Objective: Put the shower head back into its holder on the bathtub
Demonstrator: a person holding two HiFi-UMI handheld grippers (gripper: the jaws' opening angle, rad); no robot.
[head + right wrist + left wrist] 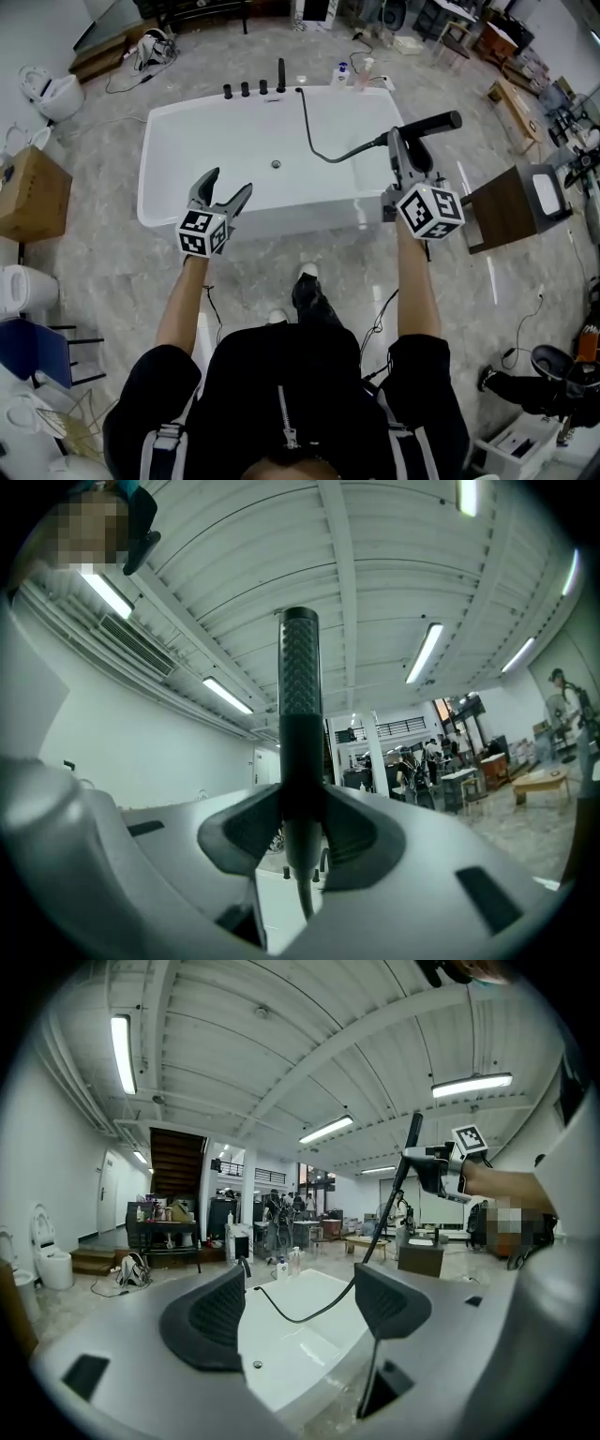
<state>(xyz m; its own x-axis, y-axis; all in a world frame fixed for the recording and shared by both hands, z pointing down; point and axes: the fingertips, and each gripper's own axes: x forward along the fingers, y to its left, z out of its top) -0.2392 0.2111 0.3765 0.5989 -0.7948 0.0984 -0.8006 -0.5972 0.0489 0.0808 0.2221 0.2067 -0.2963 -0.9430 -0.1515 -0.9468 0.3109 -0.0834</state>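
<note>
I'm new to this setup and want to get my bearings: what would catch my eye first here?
A white bathtub stands in the middle of a cluttered workshop floor, with black tap fittings along its far rim. The right gripper, above the tub's right end, grips a black shower head, whose hose loops back across the tub to those fittings. The left gripper hovers open and empty over the near rim.

Bright, even light from ceiling tube lamps (123, 1052); gripper views bulge fisheye, edges vignetted black.
</note>
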